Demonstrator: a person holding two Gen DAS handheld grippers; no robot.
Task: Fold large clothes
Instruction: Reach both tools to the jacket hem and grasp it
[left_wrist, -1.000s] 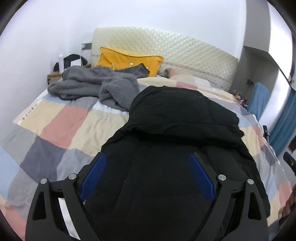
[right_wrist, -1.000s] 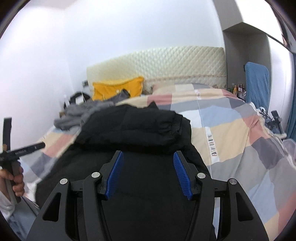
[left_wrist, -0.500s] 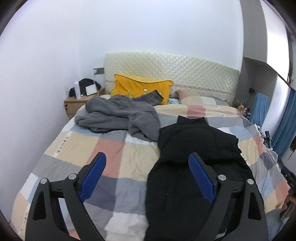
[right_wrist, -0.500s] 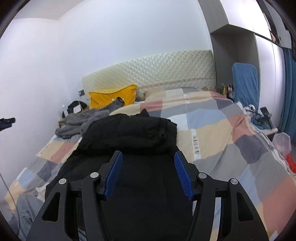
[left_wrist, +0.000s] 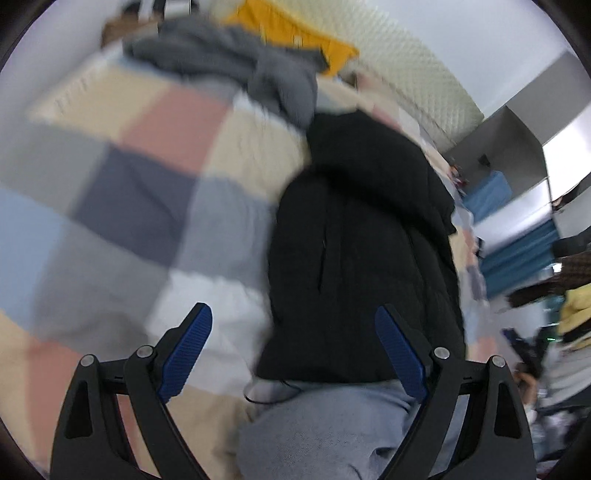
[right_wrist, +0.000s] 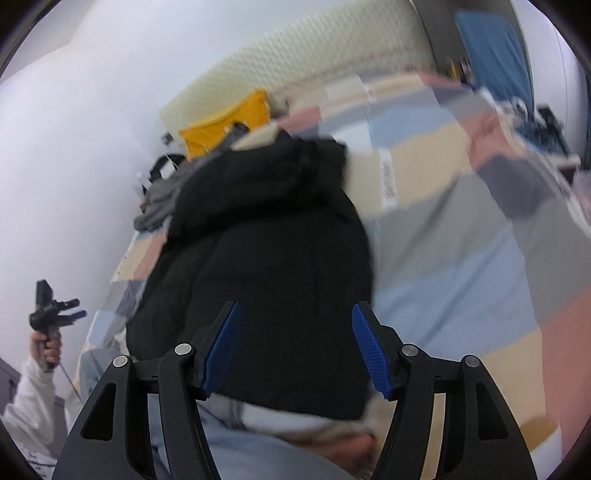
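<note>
Bedroom with a patchwork-covered bed (left_wrist: 140, 184) and a black jacket (left_wrist: 362, 240) spread on it.

Left wrist view: the left gripper (left_wrist: 293, 350) has its blue-padded jaws wide apart and nothing between them; the jacket lies lengthwise ahead, its hem near the bed's edge, a grey garment (left_wrist: 236, 62) and a yellow pillow (left_wrist: 295, 29) beyond it near the headboard. Right wrist view: the right gripper (right_wrist: 295, 345) hovers over the lower part of the jacket, its jaws apart and just now opening wider, pressing on nothing; far left, a hand (right_wrist: 46, 345) holds the other gripper. Both views are blurred.
</note>
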